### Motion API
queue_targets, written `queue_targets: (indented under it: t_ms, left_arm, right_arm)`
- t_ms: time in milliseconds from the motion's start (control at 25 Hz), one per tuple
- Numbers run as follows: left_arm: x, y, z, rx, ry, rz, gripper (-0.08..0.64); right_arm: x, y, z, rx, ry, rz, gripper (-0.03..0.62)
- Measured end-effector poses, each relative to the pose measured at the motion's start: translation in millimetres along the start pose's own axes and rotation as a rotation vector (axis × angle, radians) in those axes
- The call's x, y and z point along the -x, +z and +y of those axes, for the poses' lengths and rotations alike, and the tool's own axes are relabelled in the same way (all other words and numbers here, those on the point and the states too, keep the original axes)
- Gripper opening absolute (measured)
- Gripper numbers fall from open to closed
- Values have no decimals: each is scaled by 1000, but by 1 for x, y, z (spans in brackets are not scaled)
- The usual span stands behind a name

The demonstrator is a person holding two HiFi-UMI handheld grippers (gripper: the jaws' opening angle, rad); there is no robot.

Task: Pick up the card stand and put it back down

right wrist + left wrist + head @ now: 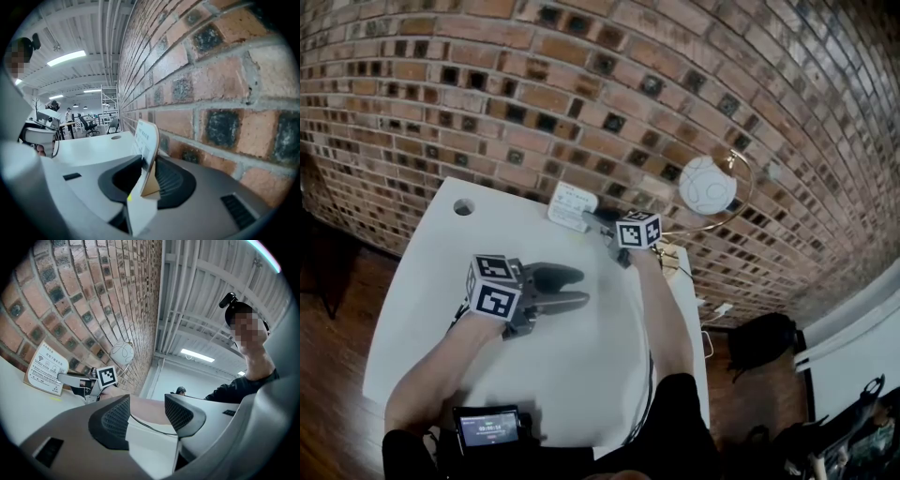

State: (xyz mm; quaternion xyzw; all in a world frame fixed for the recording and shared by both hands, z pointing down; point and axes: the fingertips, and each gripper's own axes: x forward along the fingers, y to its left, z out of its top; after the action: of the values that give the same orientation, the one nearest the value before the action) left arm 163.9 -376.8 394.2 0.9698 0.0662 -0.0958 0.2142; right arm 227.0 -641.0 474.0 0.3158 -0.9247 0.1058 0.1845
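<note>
1. A brick wall [581,84] runs behind the scene.
2. A white counter [572,356] stands against it.
3. The left hand-held gripper [581,287] is near the counter's middle, well apart from the card stand. Its jaws stand apart [147,416], with only the counter and the person's other arm showing beyond the gap.
4. The right hand-held gripper [598,221] reaches toward the wall. Its jaws are open [147,180] on either side of the card stand and do not clamp it.
5. A white globe lamp [707,185] stands at the counter's far right corner.
6. The card stand [570,204] stands nearly upright on the counter's far edge, close to the wall, between the right jaws [146,140].
7. A small device with a screen [489,427] lies at the near edge.
</note>
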Motion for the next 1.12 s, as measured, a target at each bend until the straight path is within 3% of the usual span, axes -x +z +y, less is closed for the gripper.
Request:
queue_targets:
  t_ms: [880,1120]
  left_arm:
    - [0,-2,0,-3,-7,3,219]
    - [1,0,1,17,-2,-5,219]
  right_arm:
    - [4,-7,-4,-37,-28,3,127]
    - [11,-6,-2,-70,-48,-10,191]
